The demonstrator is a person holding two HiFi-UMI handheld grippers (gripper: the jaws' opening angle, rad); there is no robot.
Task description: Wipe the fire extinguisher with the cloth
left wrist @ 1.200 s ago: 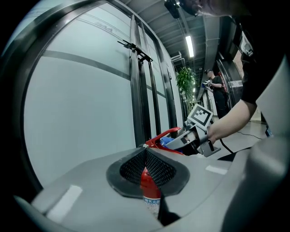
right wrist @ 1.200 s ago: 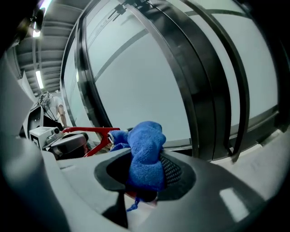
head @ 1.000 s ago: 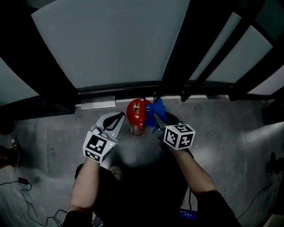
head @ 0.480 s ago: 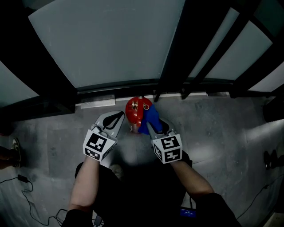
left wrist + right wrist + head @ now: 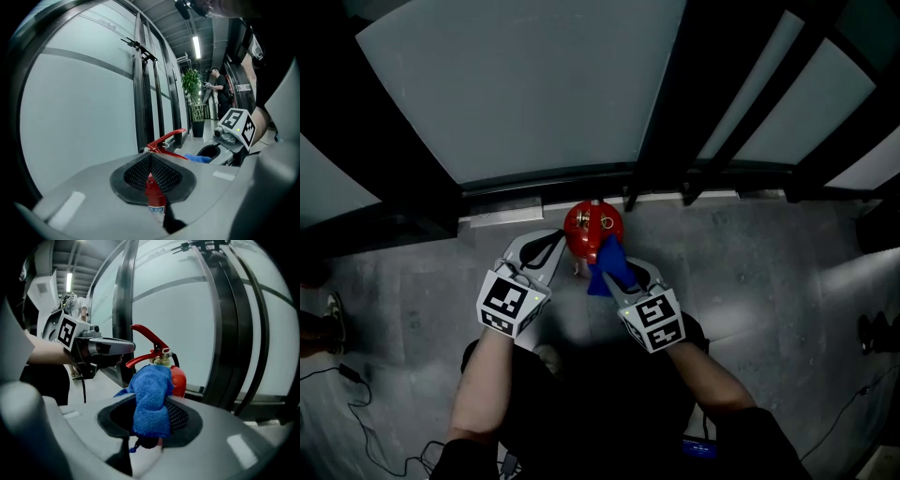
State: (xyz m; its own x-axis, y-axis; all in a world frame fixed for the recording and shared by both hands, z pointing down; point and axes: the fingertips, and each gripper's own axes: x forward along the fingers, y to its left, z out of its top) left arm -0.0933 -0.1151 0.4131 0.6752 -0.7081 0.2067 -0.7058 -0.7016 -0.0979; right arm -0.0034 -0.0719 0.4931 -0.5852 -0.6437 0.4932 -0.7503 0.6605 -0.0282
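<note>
A red fire extinguisher (image 5: 592, 228) stands on the grey floor, close to the glass wall. My right gripper (image 5: 612, 273) is shut on a blue cloth (image 5: 605, 265), which lies against the near right side of the extinguisher's top. In the right gripper view the cloth (image 5: 151, 397) bulges out of the jaws in front of the red body (image 5: 178, 379) and its lever (image 5: 146, 336). My left gripper (image 5: 553, 247) is shut with nothing in it, just left of the extinguisher. Past its closed pads the left gripper view shows the cylinder (image 5: 154, 193) and the lever (image 5: 166, 138).
Behind the extinguisher run a pale sill (image 5: 502, 217) and glass panels in dark frames (image 5: 670, 112). Cables (image 5: 347, 398) trail over the floor at lower left. A potted plant (image 5: 192, 91) and a person (image 5: 216, 89) stand far down the corridor.
My right gripper has swung left and rolled, carrying the cloth from the extinguisher's right side round to its near side. The left gripper has stayed put.
</note>
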